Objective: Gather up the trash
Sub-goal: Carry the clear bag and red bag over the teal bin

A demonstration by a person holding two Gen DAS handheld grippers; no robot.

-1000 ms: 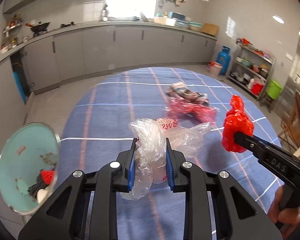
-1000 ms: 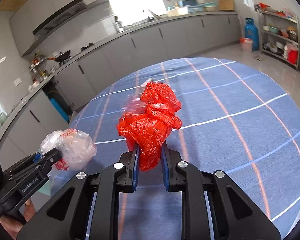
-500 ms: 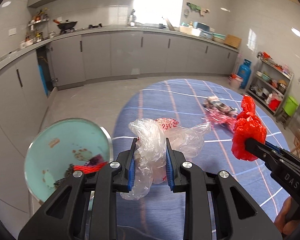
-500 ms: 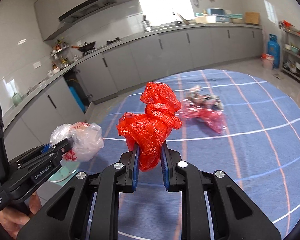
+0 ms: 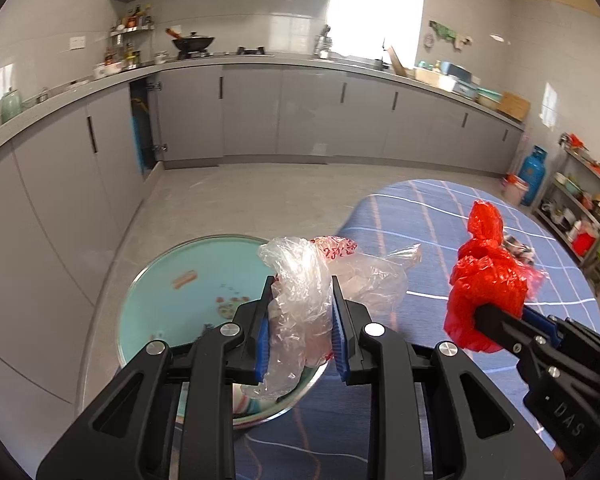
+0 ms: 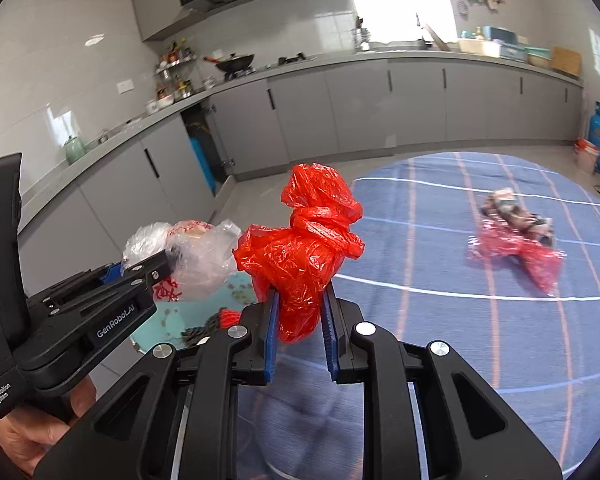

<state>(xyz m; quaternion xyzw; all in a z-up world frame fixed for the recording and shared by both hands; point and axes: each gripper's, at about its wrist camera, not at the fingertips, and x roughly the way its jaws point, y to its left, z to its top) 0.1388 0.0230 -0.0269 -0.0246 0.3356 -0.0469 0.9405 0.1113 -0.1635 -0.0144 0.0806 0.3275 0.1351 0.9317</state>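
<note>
My left gripper [image 5: 300, 312] is shut on a crumpled clear plastic bag [image 5: 320, 280] with red print, held over the rim of a round bin with a teal liner [image 5: 172, 300] that stands beside the table. The right gripper [image 6: 300, 320] is shut on a knotted red plastic bag [image 6: 304, 248], also seen in the left wrist view as the red bag [image 5: 486, 276] to the right of the clear one. In the right wrist view the clear bag [image 6: 196, 256] hangs at the left, above the bin [image 6: 168, 316]. Scraps lie on the bin's bottom.
A round table with a blue striped cloth [image 6: 460, 320] carries another pile of trash, a pink-red film with a dark wrapper [image 6: 516, 236], at the far right. Grey kitchen cabinets [image 5: 300, 116] run along the back. A blue gas cylinder [image 5: 532, 172] and shelves stand at the right.
Both grippers have swung left with their bags, from over the table toward the bin. The bin now lies right under the clear bag; the trash left on the table has slid to the right.
</note>
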